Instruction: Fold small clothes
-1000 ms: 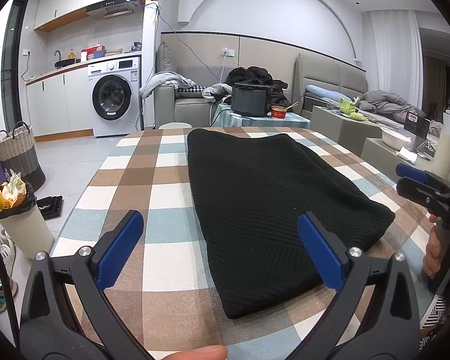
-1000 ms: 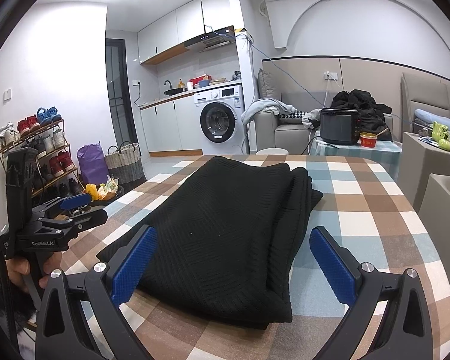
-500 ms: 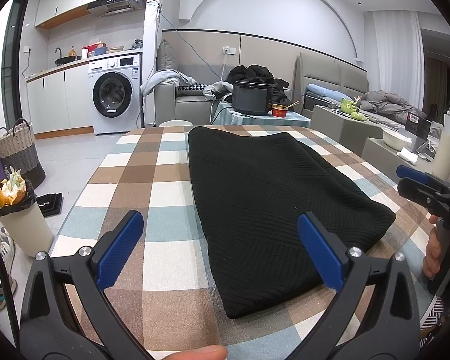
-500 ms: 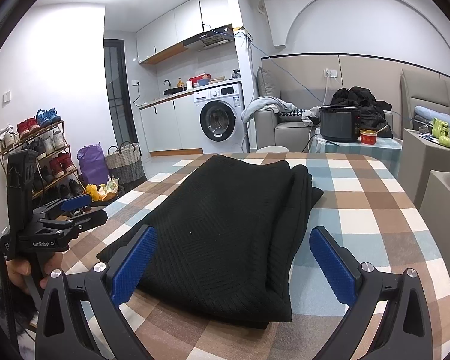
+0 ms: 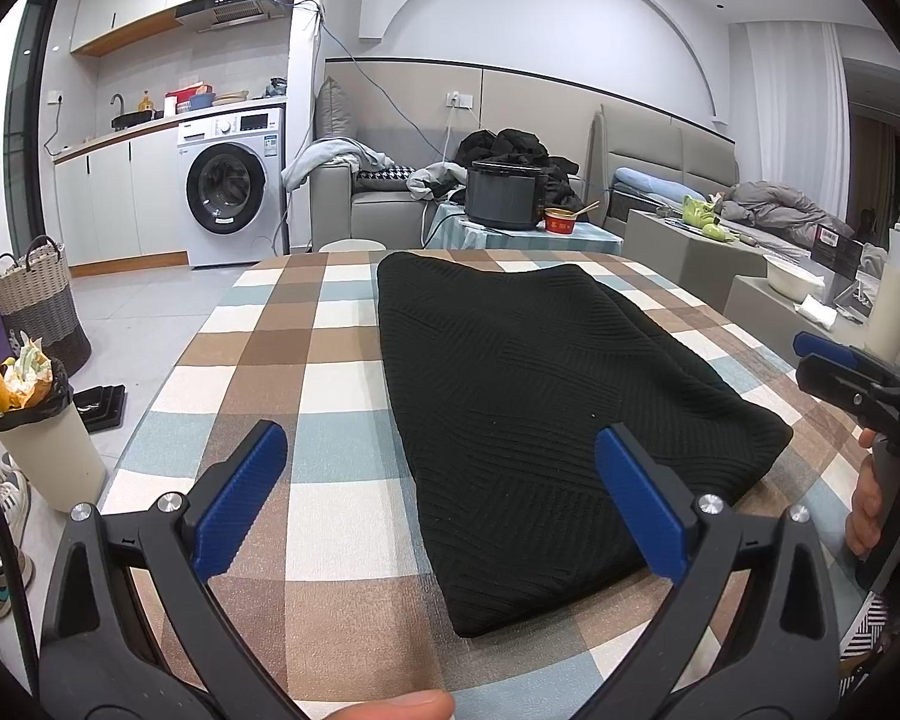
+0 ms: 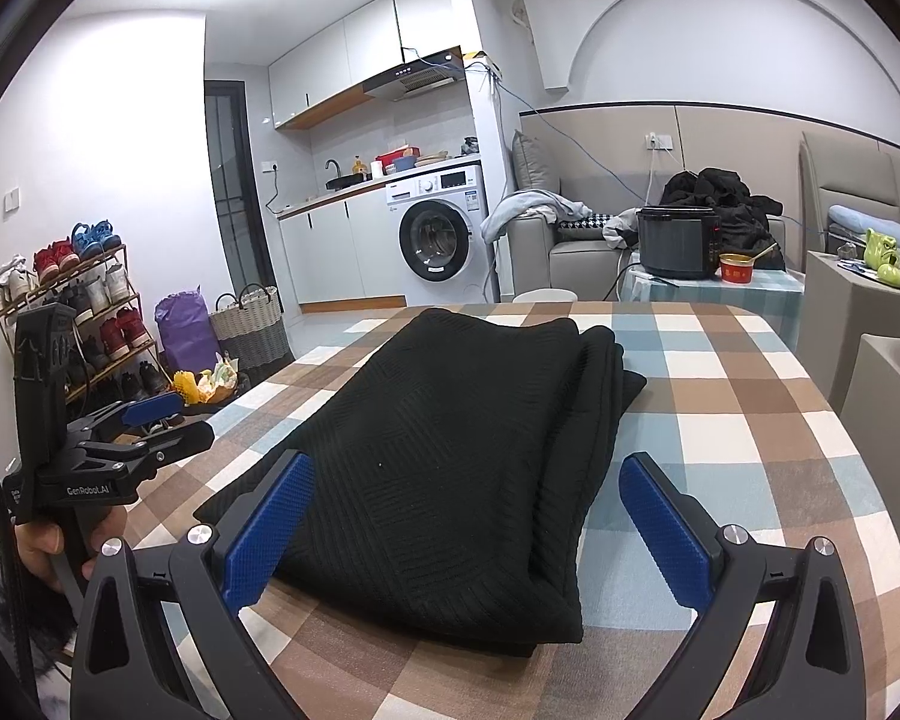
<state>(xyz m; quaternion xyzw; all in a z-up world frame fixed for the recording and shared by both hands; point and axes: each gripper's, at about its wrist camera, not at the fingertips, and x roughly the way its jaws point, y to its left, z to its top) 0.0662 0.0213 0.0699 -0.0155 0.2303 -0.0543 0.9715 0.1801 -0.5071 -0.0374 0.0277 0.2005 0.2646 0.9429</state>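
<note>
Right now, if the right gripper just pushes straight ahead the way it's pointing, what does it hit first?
Most likely the folded black garment. The right gripper is open, and the garment's near edge lies between its fingers on the checkered table. Its height above the cloth is unclear.

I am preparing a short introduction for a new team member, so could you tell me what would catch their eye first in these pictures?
The folded black knit garment dominates, lying flat along the middle of the checked tablecloth. In front of it, the blue-padded left tool and right tool both gape open near its closest edge, gripping nothing. Behind the table, a white washing machine stands against the kitchen wall.
</note>
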